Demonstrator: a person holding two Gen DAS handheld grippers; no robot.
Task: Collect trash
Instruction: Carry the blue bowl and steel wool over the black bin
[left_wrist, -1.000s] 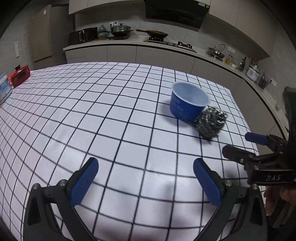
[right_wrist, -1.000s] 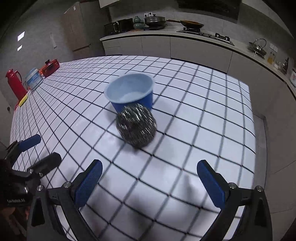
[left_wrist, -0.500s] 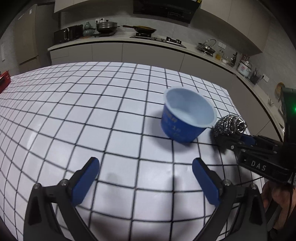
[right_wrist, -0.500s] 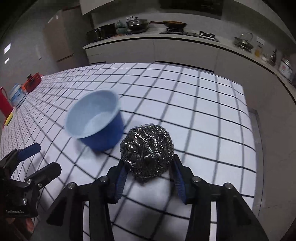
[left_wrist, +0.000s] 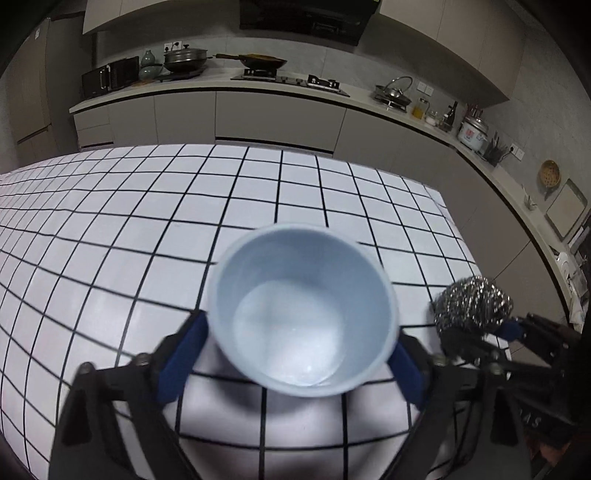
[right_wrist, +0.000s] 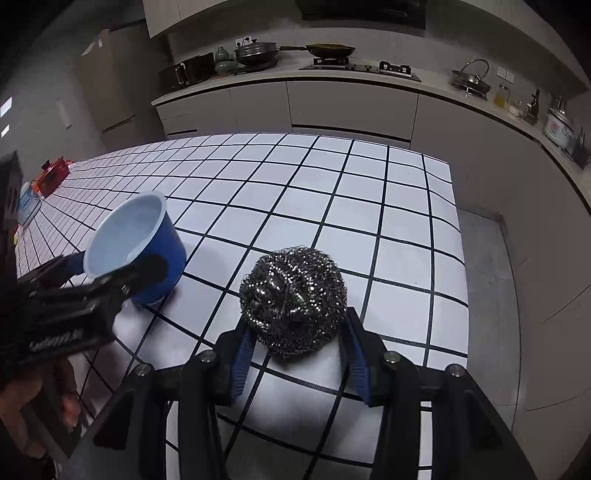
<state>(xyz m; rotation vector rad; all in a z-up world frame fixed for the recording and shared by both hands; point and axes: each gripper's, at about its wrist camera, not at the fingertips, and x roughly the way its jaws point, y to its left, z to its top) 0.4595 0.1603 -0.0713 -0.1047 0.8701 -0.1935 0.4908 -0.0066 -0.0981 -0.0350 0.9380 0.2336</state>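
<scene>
Scourer (right_wrist: 293, 301), a ball of steel wool, sits clamped between the blue pads of the right hand-held gripper (right_wrist: 295, 350), at about six o'clock on the checked bench (right_wrist: 369, 206) and seemingly just above it; from the left wrist it shows at four o'clock (left_wrist: 472, 304). The left hand-held gripper (left_wrist: 295, 360) is closed on the cup (left_wrist: 301, 319), a blue cup, pale inside and apparently empty, with one pad on each side of its wall; from the right wrist the cup (right_wrist: 136, 243) lies at nine o'clock, tilted, its base seeming to touch the bench. Both pieces look secured, so the risk is in the carry. The cup's wall tapers and looks smooth, so a light grip could let it slide or twist out. The springy wool may snag a pad or bulge free. The two tools are close together and could knock. No bin is in view.
</scene>
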